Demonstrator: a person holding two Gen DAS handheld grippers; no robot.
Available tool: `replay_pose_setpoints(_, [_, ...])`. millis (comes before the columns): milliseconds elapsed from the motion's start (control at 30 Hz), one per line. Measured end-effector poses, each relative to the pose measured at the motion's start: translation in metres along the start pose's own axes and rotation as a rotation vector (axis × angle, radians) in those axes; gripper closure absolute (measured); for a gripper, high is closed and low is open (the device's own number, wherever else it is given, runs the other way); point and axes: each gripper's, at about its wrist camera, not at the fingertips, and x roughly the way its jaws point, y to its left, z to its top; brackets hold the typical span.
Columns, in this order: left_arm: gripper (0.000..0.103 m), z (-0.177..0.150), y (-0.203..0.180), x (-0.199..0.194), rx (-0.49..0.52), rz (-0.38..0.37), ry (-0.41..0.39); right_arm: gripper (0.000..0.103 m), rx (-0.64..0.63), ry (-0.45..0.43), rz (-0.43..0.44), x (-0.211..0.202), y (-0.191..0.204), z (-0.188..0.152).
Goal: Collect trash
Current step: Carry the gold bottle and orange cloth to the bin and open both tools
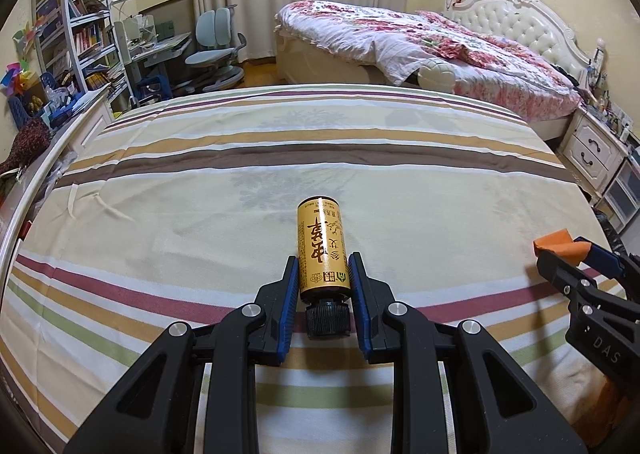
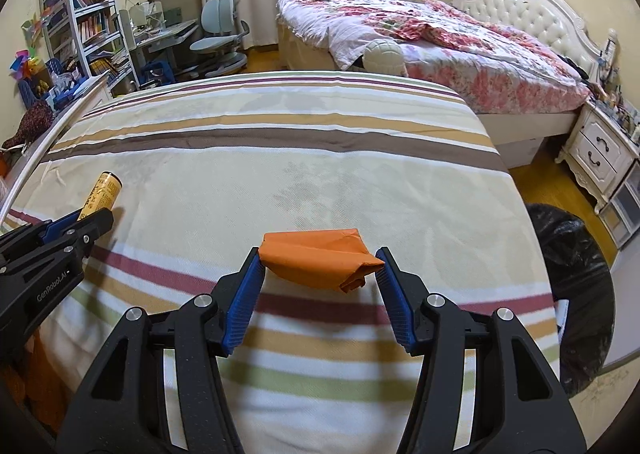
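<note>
Now both claws are loaded, left gripper (image 1: 323,260) pinching the yellow bottle (image 1: 322,250), right gripper (image 2: 320,254) clamping the orange paper wad (image 2: 320,260), so next comes a carry to the black trash bag (image 2: 576,294).

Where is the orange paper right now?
The orange paper sits between the right gripper fingertips above the striped bedspread, right of the bottle-holding left gripper; a black trash bag lies farther right.

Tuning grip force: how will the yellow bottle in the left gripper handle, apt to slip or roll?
The yellow bottle looks rigid, so it probably won't deform. Its glossy label may slip along the left gripper, whose pads sit on its sides. It is round, so if dropped on the striped bedsheet it would likely roll, though the soft fabric should slow it.
</note>
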Motion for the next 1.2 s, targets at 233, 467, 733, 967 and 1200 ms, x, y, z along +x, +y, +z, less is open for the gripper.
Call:
replay_pose_setpoints(233, [0.077, -0.003, -0.028, -0.013, 0.038, -0.043, -0.024, 0.048, 0.027, -0.027, -0.043, -0.02, -0.023, -0.014])
replay_pose_setpoints(467, [0.077, -0.003, -0.063, -0.026, 0.095, -0.095, -0.051, 0.048, 0.067, -0.054, -0.095, -0.037, -0.052, -0.026])
replay_pose_setpoints(733, [0.077, -0.001, -0.111, -0.032, 0.17, -0.164, -0.075, 0.048, 0.131, -0.093, -0.163, -0.058, -0.095, -0.036])
replay_pose_setpoints(967, [0.077, 0.004, -0.16, -0.031, 0.238, -0.238, -0.091, 0.048, 0.195, -0.105, -0.238, -0.063, -0.142, -0.042])
replay_pose_setpoints(1200, [0.077, 0.009, -0.217, -0.025, 0.31, -0.296, -0.113, 0.047, 0.271, -0.107, -0.308, -0.064, -0.193, -0.049])
